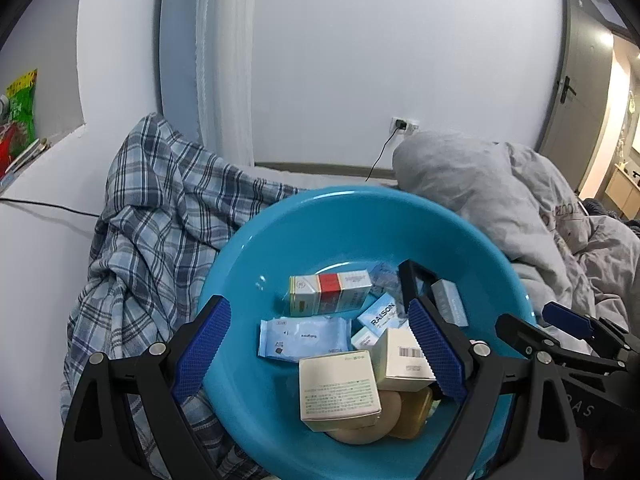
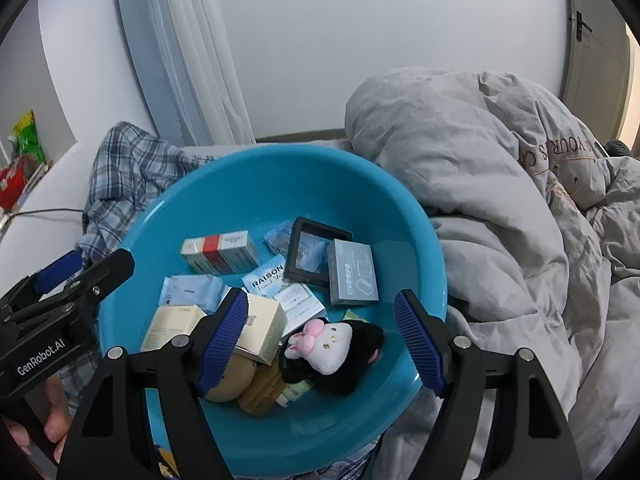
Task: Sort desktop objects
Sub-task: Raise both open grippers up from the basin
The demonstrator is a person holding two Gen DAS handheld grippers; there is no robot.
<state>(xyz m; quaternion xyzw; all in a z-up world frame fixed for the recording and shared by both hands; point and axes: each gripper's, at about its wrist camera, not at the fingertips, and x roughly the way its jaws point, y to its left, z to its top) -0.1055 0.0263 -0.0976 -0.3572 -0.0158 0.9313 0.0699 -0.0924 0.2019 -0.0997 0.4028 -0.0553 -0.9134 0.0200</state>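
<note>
Left gripper point(image 1: 320, 350) hovers over blue basin point(image 1: 280, 236), jaws spread wide, nothing between pads, aimed down at cream box point(image 1: 340, 390) near basin's front. Right gripper point(image 2: 320, 344) alongside, just to right, also gaping, empty, poised above plush toy point(image 2: 332, 346). Basin rests on bed between plaid cloth point(image 1: 152, 216) and grey duvet point(image 2: 480, 184), holding red-banded carton point(image 1: 330, 292), wipes pack point(image 1: 304, 338), grey box point(image 2: 352, 272).

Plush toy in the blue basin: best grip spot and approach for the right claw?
Grip the plush toy across its pale head, coming straight down from above. It lies on top of the pile in the basin, soft and squeezable, nothing covering it. The open right claw already straddles it. Keep the left finger off the cream box beside it.
</note>
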